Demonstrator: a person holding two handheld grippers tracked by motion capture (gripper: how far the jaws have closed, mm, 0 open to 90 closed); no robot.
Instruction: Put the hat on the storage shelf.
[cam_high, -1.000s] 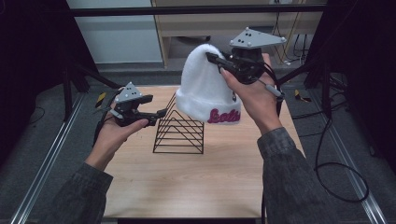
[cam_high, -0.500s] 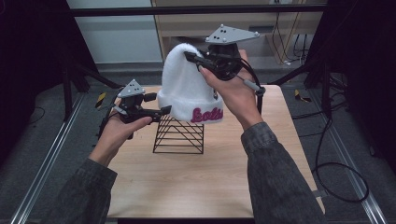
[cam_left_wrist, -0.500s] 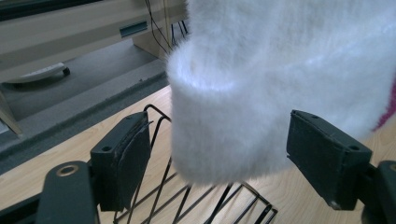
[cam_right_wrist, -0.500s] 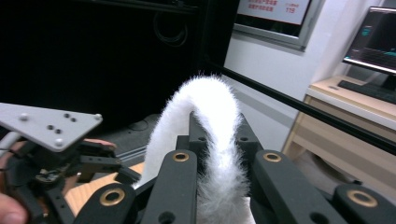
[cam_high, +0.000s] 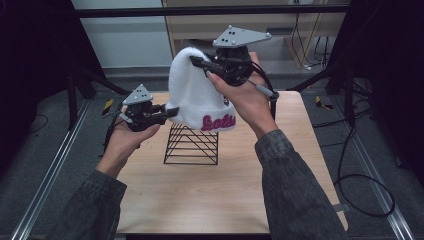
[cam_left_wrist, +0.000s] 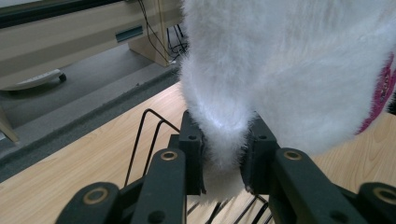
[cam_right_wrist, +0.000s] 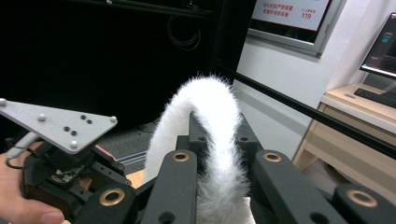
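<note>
A white fuzzy hat (cam_high: 195, 95) with pink lettering hangs in the air above a black wire rack (cam_high: 192, 145) that stands on the wooden table (cam_high: 200, 200). My right gripper (cam_high: 196, 61) is shut on the hat's top, and its jaws pinch the white fur (cam_right_wrist: 210, 121). My left gripper (cam_high: 170, 112) has just closed its jaws on the hat's lower left brim. The left gripper view has the fur (cam_left_wrist: 280, 70) squeezed between the pads of that gripper (cam_left_wrist: 224, 130), with the rack's wires (cam_left_wrist: 144, 135) below. The left gripper's body (cam_right_wrist: 60, 154) is at the lower left of the right gripper view.
Dark frame posts stand on both sides of the table. Cables (cam_high: 360, 185) lie on the floor to the right. A wooden desk (cam_high: 285, 30) is behind the table. Metal rails (cam_high: 30, 210) run along the floor on the left.
The right gripper has carried the hat leftwards over the rack. The left gripper, open before beside the rack, has closed on the hat's brim.
</note>
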